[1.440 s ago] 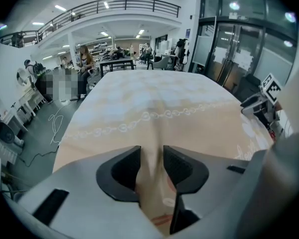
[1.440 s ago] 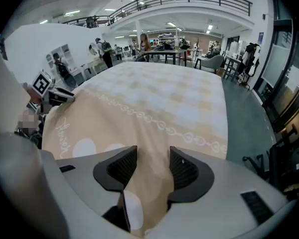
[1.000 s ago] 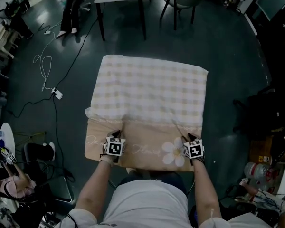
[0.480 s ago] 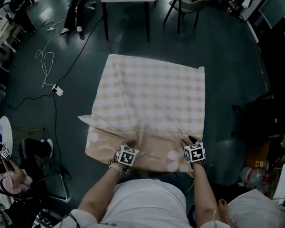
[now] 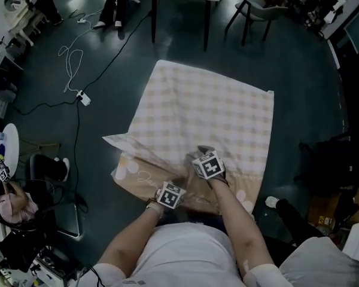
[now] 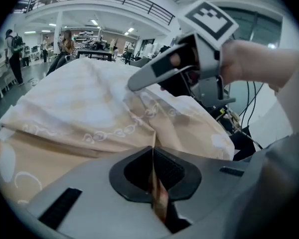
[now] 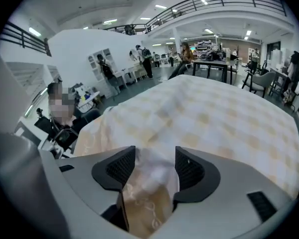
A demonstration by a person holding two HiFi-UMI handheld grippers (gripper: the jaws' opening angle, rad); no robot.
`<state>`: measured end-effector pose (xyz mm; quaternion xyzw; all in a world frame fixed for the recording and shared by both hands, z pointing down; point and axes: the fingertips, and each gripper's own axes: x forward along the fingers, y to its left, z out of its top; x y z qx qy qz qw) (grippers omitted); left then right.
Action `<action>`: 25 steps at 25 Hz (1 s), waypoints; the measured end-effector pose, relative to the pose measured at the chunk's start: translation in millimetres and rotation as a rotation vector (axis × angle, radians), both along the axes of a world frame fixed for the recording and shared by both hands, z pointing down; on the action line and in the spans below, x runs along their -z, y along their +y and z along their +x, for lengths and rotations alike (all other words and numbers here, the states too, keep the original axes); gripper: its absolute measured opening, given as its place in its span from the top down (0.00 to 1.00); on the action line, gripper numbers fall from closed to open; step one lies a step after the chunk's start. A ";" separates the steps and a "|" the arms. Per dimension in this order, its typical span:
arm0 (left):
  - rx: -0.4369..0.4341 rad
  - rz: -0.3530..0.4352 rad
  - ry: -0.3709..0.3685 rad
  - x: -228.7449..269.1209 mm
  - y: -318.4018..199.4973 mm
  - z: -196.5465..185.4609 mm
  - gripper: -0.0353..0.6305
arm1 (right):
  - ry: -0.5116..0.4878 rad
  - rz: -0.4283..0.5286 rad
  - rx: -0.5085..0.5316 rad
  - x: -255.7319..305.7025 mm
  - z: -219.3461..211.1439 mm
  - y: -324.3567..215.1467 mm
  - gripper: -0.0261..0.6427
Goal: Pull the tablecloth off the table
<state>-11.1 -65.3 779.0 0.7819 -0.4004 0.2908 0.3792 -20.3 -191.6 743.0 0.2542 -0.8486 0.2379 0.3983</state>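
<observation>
We are mid-pull: the tablecloth (image 5: 209,109) covers the surface, its near hem bunched at the surface's near edge. The left gripper (image 6: 153,156) clenches that hem in its fingers. The right gripper (image 7: 154,164), fingers just opening, straddles a fold unpinched. Next we close right and draw back; the floor (image 5: 302,70) beside the surface is open.

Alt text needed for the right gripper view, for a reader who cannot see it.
The right gripper has its jaws apart, just opened wider, with a bunched fold of the tablecloth between them. Beyond, the checked cloth stretches away, with people standing in the background.
</observation>
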 end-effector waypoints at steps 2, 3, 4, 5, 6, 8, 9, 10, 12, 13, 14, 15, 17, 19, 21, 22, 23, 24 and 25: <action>0.008 0.003 -0.004 -1.7 1.9 -1.7 0.93 | 0.042 -0.017 0.030 -12.2 -15.4 -1.8 0.63; 0.013 0.005 -0.007 -3.0 3.6 -4.3 0.93 | 0.060 -0.032 0.033 -19.6 -20.6 -0.8 0.63; 0.019 0.005 -0.007 -4.3 5.7 -7.6 0.93 | 0.075 -0.047 0.023 -27.6 -23.7 0.4 0.63; 0.025 0.001 -0.003 -5.3 8.0 -10.6 0.93 | 0.092 -0.054 0.008 -34.8 -24.6 1.4 0.63; 0.028 -0.008 0.007 -5.9 10.5 -12.6 0.92 | 0.112 -0.049 -0.001 -40.3 -23.6 2.4 0.63; 0.023 -0.035 0.033 -5.5 17.4 -14.9 0.92 | 0.165 -0.007 0.028 -46.8 -20.0 3.7 0.67; 0.018 -0.044 0.041 -5.1 21.6 -17.8 0.92 | 0.190 0.015 0.048 -48.6 -17.9 2.8 0.68; 0.018 -0.044 0.044 -3.8 25.7 -22.7 0.92 | 0.204 0.026 0.058 -48.9 -15.8 1.2 0.70; 0.053 -0.020 0.051 4.1 32.4 -38.4 0.92 | 0.214 0.016 0.059 -46.4 -10.2 -0.4 0.76; 0.087 -0.003 0.050 9.0 35.0 -48.9 0.92 | 0.217 0.010 0.060 -45.7 -6.0 -0.4 0.78; 0.129 0.011 0.044 12.8 37.1 -61.0 0.92 | 0.221 0.007 0.060 -45.4 -1.1 0.0 0.80; 0.172 0.021 0.034 15.3 38.8 -74.3 0.92 | 0.221 0.006 0.057 -45.3 4.4 0.7 0.82; 0.252 0.032 0.014 19.6 40.3 -100.2 0.92 | 0.213 0.003 0.035 -44.3 17.3 3.1 0.86; 0.310 0.048 -0.004 26.4 39.3 -122.6 0.92 | 0.190 -0.007 0.011 -43.0 28.9 8.5 0.87; 0.342 0.067 -0.029 32.2 38.2 -143.4 0.92 | 0.165 -0.015 -0.003 -41.7 35.9 16.3 0.87; 0.355 0.075 -0.043 34.5 37.4 -153.7 0.92 | 0.161 -0.015 -0.006 -41.1 39.2 20.4 0.87; 0.368 0.085 -0.054 37.5 35.5 -163.9 0.92 | 0.160 -0.020 -0.009 -41.2 42.8 25.3 0.87; 0.382 0.097 -0.064 41.1 32.7 -173.5 0.92 | 0.161 -0.029 -0.012 -41.9 47.1 30.8 0.87; 0.394 0.110 -0.072 45.0 29.2 -181.9 0.92 | 0.161 -0.037 -0.016 -43.1 52.3 36.2 0.87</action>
